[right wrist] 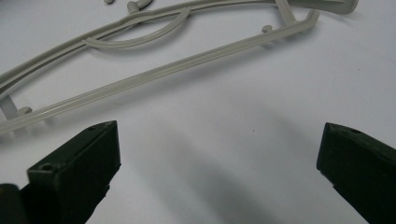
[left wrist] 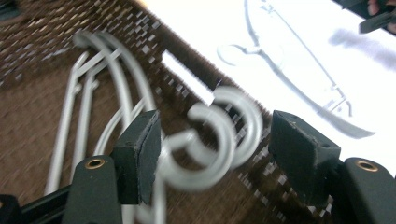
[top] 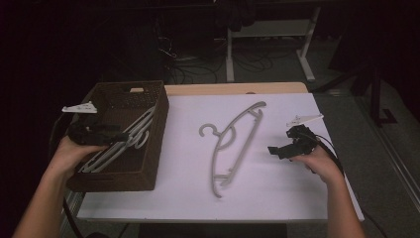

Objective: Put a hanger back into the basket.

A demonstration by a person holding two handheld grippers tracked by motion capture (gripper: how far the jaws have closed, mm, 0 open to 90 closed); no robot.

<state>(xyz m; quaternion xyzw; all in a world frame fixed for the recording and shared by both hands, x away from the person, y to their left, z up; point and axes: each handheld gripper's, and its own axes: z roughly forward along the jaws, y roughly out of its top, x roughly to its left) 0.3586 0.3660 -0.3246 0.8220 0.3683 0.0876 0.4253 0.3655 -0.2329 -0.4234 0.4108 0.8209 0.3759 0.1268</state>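
Observation:
A grey plastic hanger (top: 237, 144) lies flat in the middle of the white table (top: 277, 193). Several more grey hangers (top: 126, 141) lie in the brown woven basket (top: 148, 171) at the left. My left gripper (top: 119, 136) reaches into that basket. In the left gripper view it (left wrist: 217, 128) stands open, with the hangers' curled hooks (left wrist: 219, 144) between the jaws and a gap to the right pad. My right gripper (top: 273, 149) hovers just right of the table hanger. Its jaws (right wrist: 219, 149) are wide open over bare table, and the hanger (right wrist: 154, 72) lies beyond them.
The basket's near wall stands between my left gripper and the table hanger (left wrist: 299, 70). A wooden strip (top: 237, 88) runs along the table's far edge. Beyond it are desk legs (top: 230, 54) and cables on a dark floor.

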